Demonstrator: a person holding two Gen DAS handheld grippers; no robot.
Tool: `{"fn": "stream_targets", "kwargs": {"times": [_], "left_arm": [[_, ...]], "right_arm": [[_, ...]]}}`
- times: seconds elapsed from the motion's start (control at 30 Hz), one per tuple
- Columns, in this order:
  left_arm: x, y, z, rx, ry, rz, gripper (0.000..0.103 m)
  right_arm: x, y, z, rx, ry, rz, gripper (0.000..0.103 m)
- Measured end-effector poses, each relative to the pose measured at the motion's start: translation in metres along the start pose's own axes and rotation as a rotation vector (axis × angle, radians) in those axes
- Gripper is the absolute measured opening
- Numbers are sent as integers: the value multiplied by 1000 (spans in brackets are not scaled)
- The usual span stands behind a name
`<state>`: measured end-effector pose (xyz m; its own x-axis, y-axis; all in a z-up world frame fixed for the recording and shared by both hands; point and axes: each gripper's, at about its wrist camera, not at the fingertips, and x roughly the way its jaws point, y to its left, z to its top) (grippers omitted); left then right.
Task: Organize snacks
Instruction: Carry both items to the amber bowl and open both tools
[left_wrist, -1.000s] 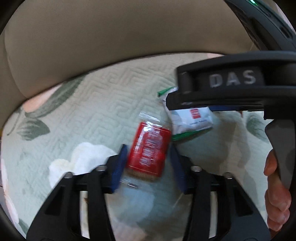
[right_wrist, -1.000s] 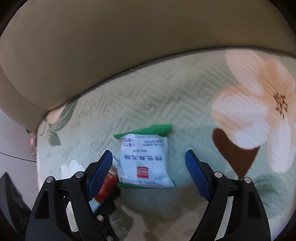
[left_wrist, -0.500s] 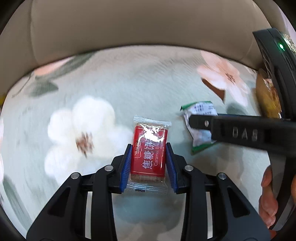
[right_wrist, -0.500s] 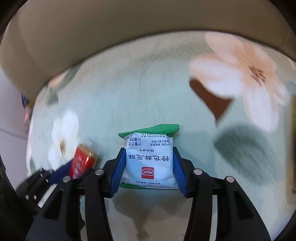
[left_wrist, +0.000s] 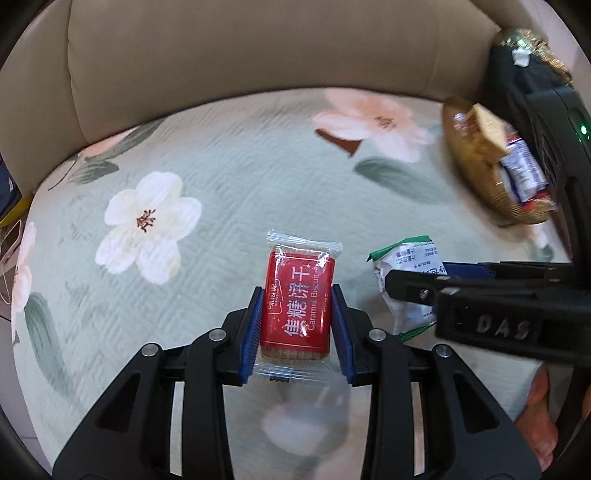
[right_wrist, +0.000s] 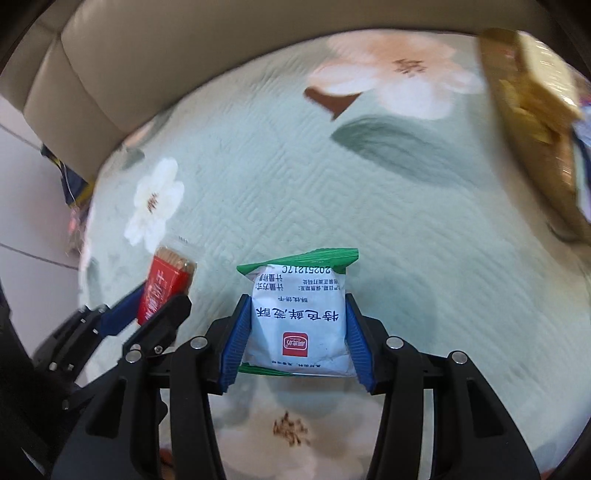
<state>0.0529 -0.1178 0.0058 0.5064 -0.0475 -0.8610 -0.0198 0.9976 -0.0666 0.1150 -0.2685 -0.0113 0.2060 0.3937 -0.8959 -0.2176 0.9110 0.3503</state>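
Two grippers, each pinching one snack.
Left gripper clamps the red biscuit pack; right gripper clamps the white packet.

Your right gripper covers most of the white-and-green packet in the left view. Right of both claws, the basket is blurred and cut by the edge; its contents can't be told.

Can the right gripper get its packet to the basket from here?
Probably yes. The right gripper is shut on the white-green packet, and the quilt toward the wicker basket looks clear.
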Motion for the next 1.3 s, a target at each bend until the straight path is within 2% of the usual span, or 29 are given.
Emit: {"fn": "stream_targets", "kwargs": {"times": [0.07, 0.13, 0.33, 0.47, 0.57, 0.73, 0.83, 0.87, 0.9, 0.97, 1.13, 1.3], "left_arm": [[-13, -15, 4, 5, -31, -38, 34], [-35, -32, 10, 20, -72, -106, 34], [-76, -116, 60, 136, -192, -224, 34], [-81, -177, 100, 188, -237, -318, 34], [-70, -215, 126, 217, -247, -355, 34], [-31, -259, 154, 244, -225, -368, 34], [-6, -278, 168, 261, -209, -370, 36], [3, -284, 172, 270, -201, -363, 39], [11, -288, 175, 270, -196, -352, 50], [24, -290, 180, 264, -183, -344, 51], [32, -262, 170, 228, -153, -354, 51], [8, -212, 155, 169, -172, -337, 52]], "right_arm": [[-33, -13, 1, 28, -48, 24, 48], [-69, -23, 6, 34, -112, 27, 48], [-173, -78, 34, 114, -296, 17, 48], [-236, -136, 57, 193, -420, -31, 48], [-258, -181, 74, 255, -470, -83, 49], [-252, -243, 99, 348, -453, -74, 49], [-244, -262, 116, 360, -445, -72, 51], [-238, -266, 123, 358, -443, -78, 64], [-232, -268, 126, 361, -438, -84, 72], [-223, -279, 130, 392, -429, -89, 75], [-199, -276, 115, 370, -369, -61, 75], [-189, -235, 103, 319, -334, -37, 76]]}}
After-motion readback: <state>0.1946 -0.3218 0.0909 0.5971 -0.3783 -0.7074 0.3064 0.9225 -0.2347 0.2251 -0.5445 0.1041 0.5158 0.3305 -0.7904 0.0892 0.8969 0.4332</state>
